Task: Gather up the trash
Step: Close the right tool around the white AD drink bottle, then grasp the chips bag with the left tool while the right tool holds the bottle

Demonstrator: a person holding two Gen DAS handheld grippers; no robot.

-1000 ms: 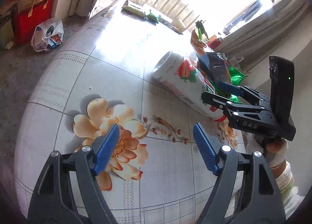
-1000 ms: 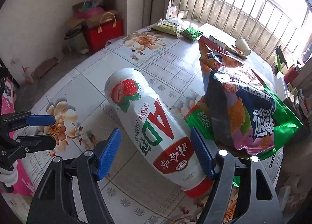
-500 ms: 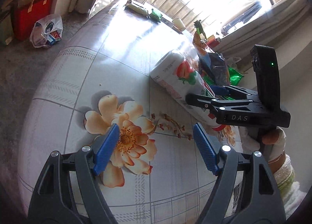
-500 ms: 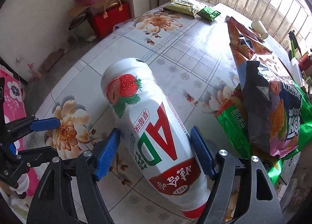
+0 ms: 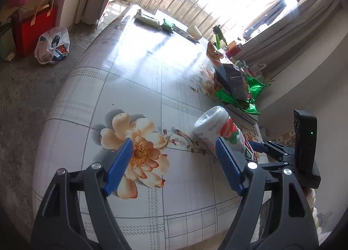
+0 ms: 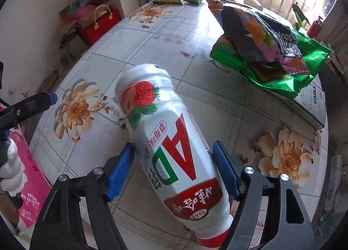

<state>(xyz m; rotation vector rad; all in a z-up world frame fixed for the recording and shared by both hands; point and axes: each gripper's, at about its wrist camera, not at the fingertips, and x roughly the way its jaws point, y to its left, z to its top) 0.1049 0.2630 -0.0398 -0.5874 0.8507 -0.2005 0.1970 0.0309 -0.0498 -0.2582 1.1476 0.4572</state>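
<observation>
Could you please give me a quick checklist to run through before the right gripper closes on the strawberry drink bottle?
1. Bottle lies between the right gripper fingers: ok.
2. Both blue fingers in contact with the bottle: cannot tell; they stand close beside it.
3. Red cap on the bottle: ok.
4. Snack bags apart from the bottle: ok.
5. Left gripper open, holding nothing, apart from the bottle: ok.
6. Bottle resting flat on the table: cannot tell.
</observation>
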